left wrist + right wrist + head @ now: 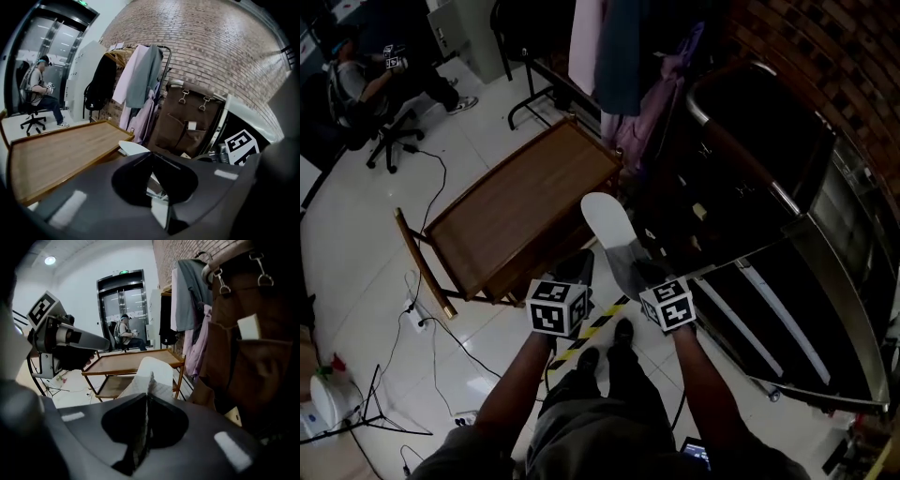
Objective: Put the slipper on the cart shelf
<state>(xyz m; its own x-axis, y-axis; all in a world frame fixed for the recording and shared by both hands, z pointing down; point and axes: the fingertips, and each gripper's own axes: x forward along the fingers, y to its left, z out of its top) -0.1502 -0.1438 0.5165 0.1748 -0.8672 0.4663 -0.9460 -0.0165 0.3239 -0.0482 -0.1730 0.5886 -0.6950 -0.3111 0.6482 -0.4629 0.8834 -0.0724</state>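
Observation:
A white slipper hangs in the air next to the near right corner of the wooden cart. My right gripper is shut on the slipper's quilted upper, and the toe points toward the cart. The cart has a rimmed top tray and a lower shelf. My left gripper hovers just left of the slipper, above the cart's near edge. Its jaws are shut with nothing between them. In the left gripper view the slipper lies just beyond them.
Hanging garments fill a rack behind the cart. A brown bag and a dark metal cabinet stand at the right. A seated person is far left. Cables and striped tape lie on the white floor.

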